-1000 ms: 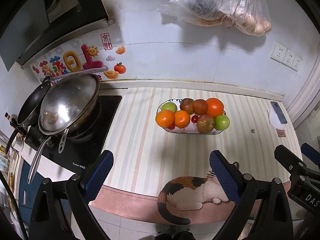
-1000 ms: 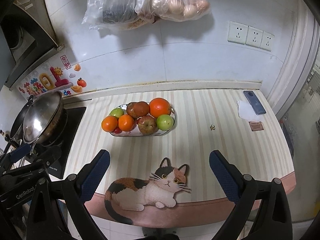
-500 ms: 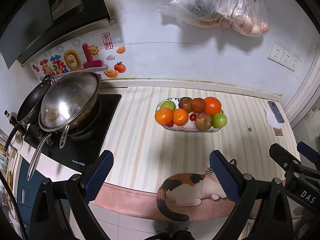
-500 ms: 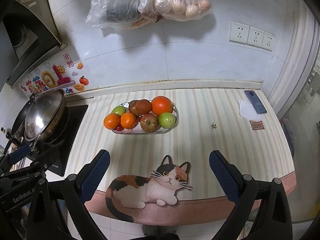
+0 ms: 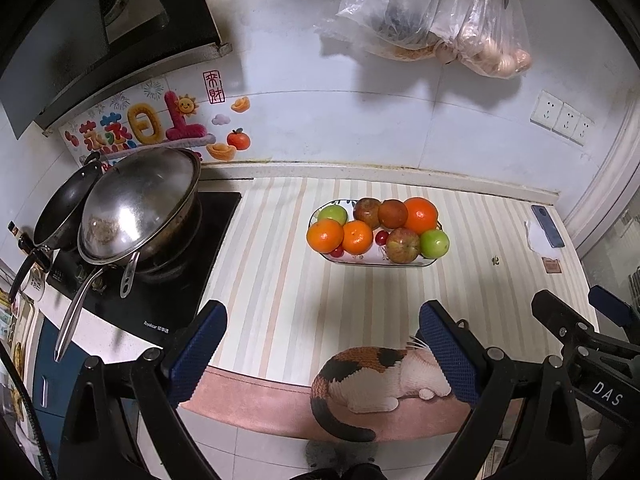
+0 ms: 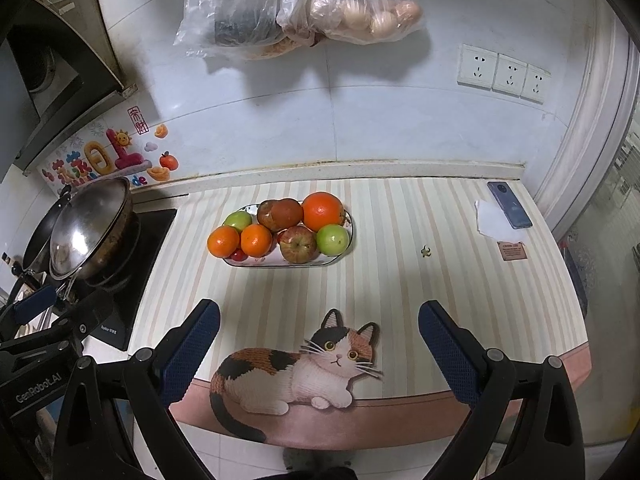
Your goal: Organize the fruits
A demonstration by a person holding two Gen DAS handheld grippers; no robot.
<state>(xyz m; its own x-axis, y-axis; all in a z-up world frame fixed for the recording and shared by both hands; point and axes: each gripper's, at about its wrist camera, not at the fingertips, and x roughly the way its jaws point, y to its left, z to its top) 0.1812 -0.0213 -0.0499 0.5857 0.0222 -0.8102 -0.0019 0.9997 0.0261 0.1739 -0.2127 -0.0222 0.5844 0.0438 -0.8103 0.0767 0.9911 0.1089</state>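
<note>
Both tools — left tool (image 5: 320, 354), right tool (image 6: 320, 354) — gape empty; fruit plate (image 6: 256, 265) lies lengthwise left-to-right.

A striped beige-and-white mat (image 6: 400, 280) is covering the counter, with a calico cat picture (image 6: 296, 372) lying printed along its pink front edge. On the left, a black glass induction hob (image 5: 168, 280) is carrying a large steel wok (image 5: 136, 208), and a smaller dark frying pan (image 5: 64, 208) is leaning just beside it. A dark blue smartphone (image 6: 509, 205) is resting on a white paper sheet (image 6: 494, 224) near the far right corner, with a small brown card (image 6: 512, 250) lying close by. Clear plastic bags (image 6: 304, 4) are hanging on the white tiled wall, one holding eggs. Three white wall sockets (image 6: 504, 74) are sitting to their right. Colourful festive stickers (image 5: 148, 128) are decorating the wall behind the hob.
</note>
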